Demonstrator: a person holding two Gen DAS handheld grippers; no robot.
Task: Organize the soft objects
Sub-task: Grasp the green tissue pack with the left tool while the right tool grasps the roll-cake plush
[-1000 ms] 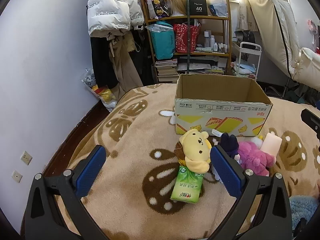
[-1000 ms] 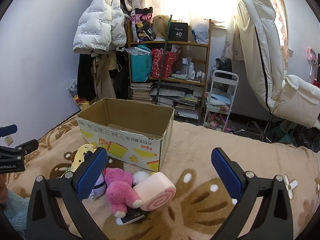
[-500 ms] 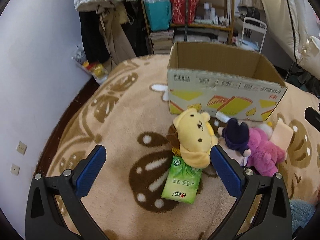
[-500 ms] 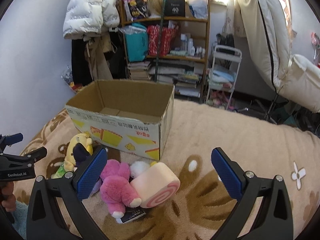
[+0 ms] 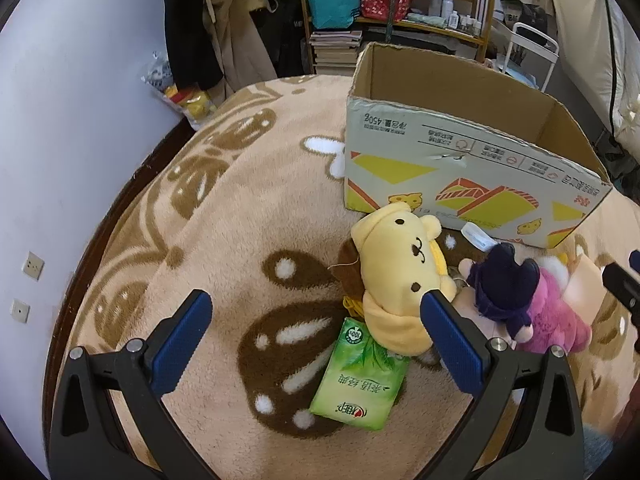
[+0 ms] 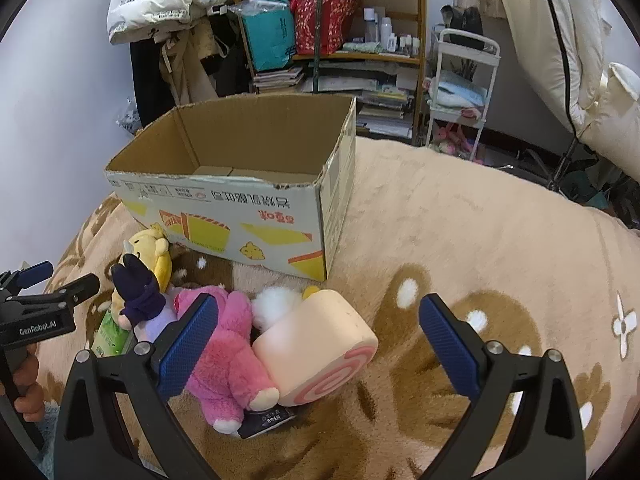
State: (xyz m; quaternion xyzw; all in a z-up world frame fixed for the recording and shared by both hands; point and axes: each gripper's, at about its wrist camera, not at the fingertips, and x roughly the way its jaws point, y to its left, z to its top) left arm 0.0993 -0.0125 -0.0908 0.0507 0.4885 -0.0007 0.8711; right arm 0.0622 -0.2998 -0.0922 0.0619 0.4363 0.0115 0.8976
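On the patterned blanket (image 5: pixel 224 216), just in front of the cardboard box (image 6: pixel 256 216), lies the small heap of soft things. Over the last second both grippers have dropped lower and tipped downward, so the pile now fills more of each view (the shelves behind have slid up toward the frame edge). I read this as an approach: nothing is picked yet, and the box shows only its bare floor flaps.

The left gripper (image 5: pixel 316 336) hangs with its blue pads spread wide over the yellow bear plush (image 5: pixel 396 276) and the green tissue pack (image 5: pixel 360 380), touching neither. The right gripper (image 6: pixel 318 338) is likewise released and wide, its left pad in front of the pink plush (image 6: pixel 228 356), with the pink swirl-roll cushion (image 6: pixel 320 348) between the pads.

Counted: one box; four plush toys clearly told apart, namely the yellow bear, a dark purple one (image 6: pixel 138 288), the pink one and the roll cushion; a white fluffy piece (image 6: pixel 276 304) that may belong to a fifth; one tissue pack; one dark flat packet (image 6: pixel 264 420) under the pink plush.
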